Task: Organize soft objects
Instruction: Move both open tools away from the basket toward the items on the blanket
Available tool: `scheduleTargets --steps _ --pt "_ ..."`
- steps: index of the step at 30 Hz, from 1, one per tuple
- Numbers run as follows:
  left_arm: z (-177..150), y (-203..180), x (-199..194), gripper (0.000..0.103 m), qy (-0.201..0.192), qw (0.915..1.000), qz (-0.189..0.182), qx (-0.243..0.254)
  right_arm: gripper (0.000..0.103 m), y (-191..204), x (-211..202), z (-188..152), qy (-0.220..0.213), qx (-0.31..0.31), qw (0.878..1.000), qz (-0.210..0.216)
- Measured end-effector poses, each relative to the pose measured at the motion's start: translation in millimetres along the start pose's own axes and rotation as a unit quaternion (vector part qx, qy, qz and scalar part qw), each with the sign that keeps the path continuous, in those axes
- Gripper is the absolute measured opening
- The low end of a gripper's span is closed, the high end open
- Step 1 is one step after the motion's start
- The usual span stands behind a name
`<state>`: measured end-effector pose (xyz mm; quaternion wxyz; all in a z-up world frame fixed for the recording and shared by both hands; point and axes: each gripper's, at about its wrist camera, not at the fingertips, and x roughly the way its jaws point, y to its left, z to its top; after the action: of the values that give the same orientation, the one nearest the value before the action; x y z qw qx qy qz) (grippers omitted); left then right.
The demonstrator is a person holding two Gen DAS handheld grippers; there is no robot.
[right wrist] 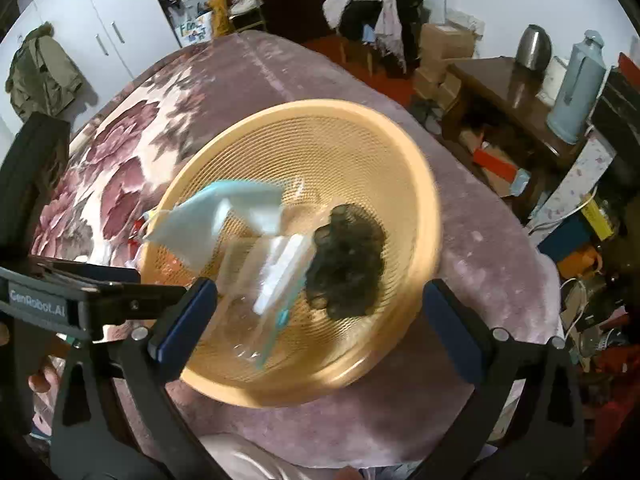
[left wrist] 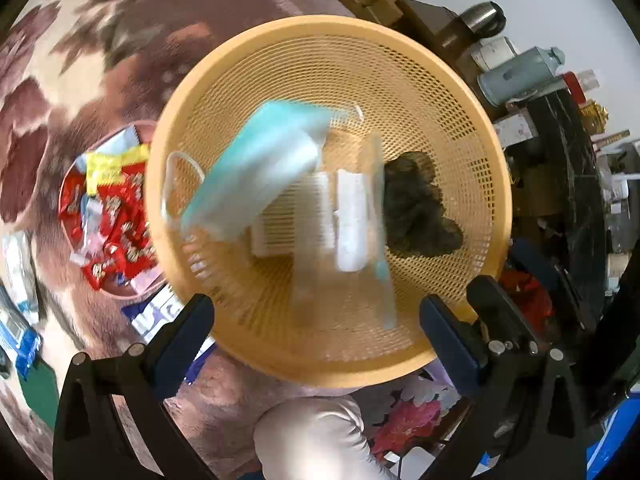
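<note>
A round orange mesh basket [left wrist: 440, 92] [right wrist: 408, 168] sits on the floral bedspread. Blurred by motion, a light blue face mask [left wrist: 260, 168] [right wrist: 208, 220] hangs over the basket's left side, free of both grippers. In the basket lie a clear plastic bag with a white pack [left wrist: 352, 216] [right wrist: 280, 272] and a dark fuzzy cloth lump [left wrist: 416, 204] [right wrist: 348, 264]. My left gripper [left wrist: 316, 320] is open just above the basket's near rim. My right gripper [right wrist: 316, 300] is open above the basket's near side. Both are empty.
A pink bowl of red and yellow snack packets [left wrist: 112, 208] sits left of the basket, with blue-white packets [left wrist: 20, 280] further left. A dark side table [right wrist: 504, 80] with a kettle and flask stands at right. The left gripper's body [right wrist: 40, 300] shows at left.
</note>
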<state>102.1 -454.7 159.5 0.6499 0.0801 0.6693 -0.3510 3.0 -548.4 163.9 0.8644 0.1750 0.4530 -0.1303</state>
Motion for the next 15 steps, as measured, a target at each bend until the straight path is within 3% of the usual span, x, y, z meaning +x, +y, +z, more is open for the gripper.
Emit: scheduleTargets --steps 4,8,15 --pt "-7 10 -2 0.102 0.013 0.9991 -0.034 -0.020 0.103 3 -1 -1 -0.001 0.004 1.000 0.000" --pt "-12 16 -17 0.102 -0.020 0.9991 -0.033 -0.017 0.103 7 -1 -1 0.000 0.000 1.000 -0.001" --pt "-16 37 -36 0.102 -0.060 0.9979 0.024 -0.002 0.103 19 0 -6 0.008 -0.009 1.000 -0.010"
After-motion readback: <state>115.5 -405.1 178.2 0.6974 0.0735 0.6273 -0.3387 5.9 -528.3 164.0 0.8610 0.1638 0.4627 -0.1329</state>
